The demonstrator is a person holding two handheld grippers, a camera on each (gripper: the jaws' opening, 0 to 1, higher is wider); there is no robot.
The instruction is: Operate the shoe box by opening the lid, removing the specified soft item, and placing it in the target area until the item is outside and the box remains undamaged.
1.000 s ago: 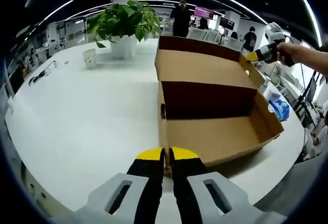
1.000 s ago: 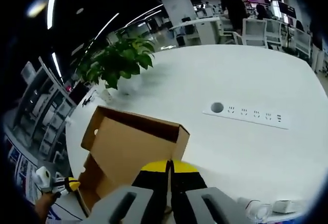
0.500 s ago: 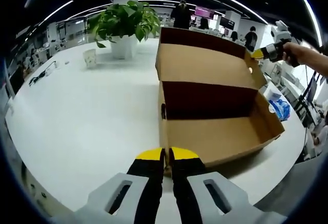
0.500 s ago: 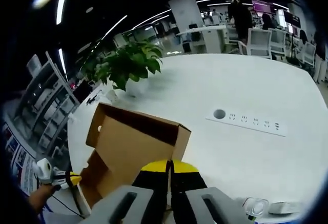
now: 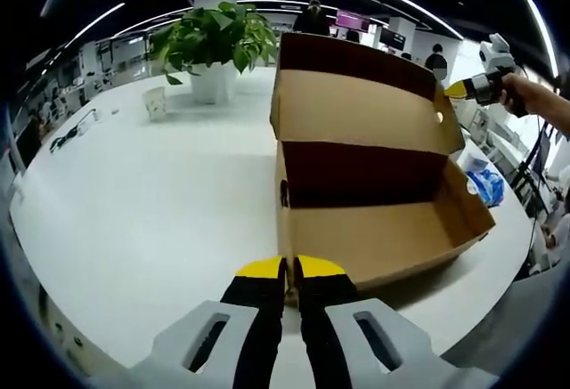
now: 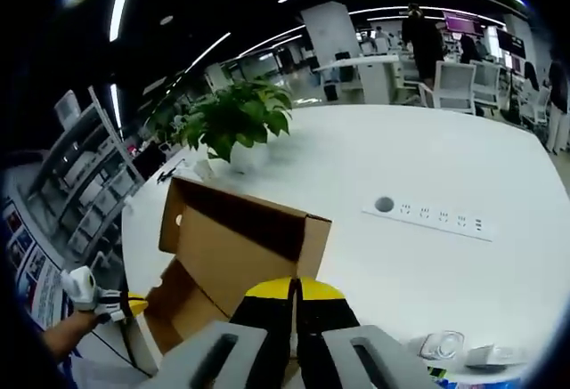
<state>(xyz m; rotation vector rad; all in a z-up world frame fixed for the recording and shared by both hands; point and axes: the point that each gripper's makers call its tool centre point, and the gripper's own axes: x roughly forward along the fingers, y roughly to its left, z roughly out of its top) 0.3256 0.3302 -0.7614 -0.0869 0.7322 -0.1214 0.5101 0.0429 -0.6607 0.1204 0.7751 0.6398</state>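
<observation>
While lid (image 5: pixel 356 109) stands raised, right claw (image 6: pixel 293 289) apparently pinching its corner, left claw (image 5: pixel 290 269) clamping box (image 5: pixel 374 238) wall

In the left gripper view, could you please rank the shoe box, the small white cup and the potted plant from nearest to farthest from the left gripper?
From the left gripper:
1. Shoe box, its near wall touching the tips.
2. Small white cup, far left on the table.
3. Potted plant, just beyond the cup.

A tan cardboard shoe box (image 5: pixel 374 229) with a dark maroon inner lining sits on a white table (image 5: pixel 160 202) beside a green-leaved potted plant (image 5: pixel 214 37) in a white pot.
</observation>
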